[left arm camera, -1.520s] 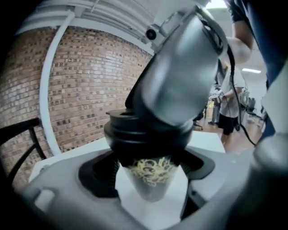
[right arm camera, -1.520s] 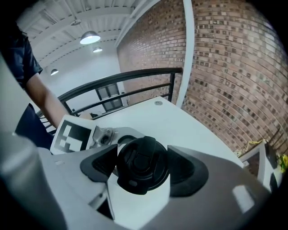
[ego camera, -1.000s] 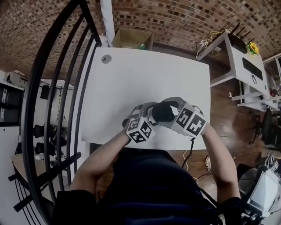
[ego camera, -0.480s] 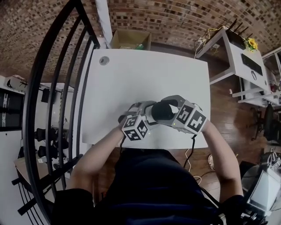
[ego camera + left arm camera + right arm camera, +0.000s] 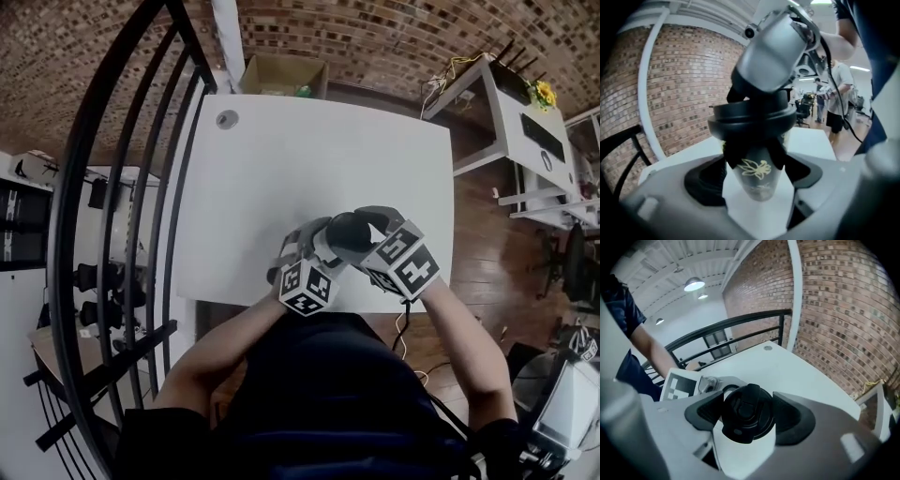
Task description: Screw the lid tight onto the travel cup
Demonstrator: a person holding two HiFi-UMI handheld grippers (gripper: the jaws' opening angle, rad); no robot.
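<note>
Compared with a second ago: found right tongs (image 5: 749, 414) rolled round, with a turned face of its marker cube (image 5: 405, 262) up in the head view. Found left tongs (image 5: 754, 177) tipped a little as well, marker cube (image 5: 305, 286) slightly shifted. Saw no travel of either hand away from the near edge of the table (image 5: 281, 159).

Left tongs: noted jaws standing wide, just closed in a touch, with the travel cup (image 5: 757, 171) between them. Read pads (image 5: 705, 183) as pressing the dark band round the cup's upper body from both sides, so a grip on a wide thing, not an empty gap. Saw cup upright, lid end up, tapered base with gold flower print hanging below the pads, toward the camera. Could not tell whether the base touches the table.

Right tongs: noted jaws closed on the lid (image 5: 746, 412), one pad (image 5: 794, 417) tight against each side of its round rim, nothing else in the gap. Placed lid dead centre between these pads, seen top-on.

From the left gripper view: placed lid directly above the left tongs' pads, seated on the cup's mouth, grey body of the right tongs coming onto it from above. From the right gripper view: placed the left tongs' marker cube just beyond the lid, to its left.
</note>
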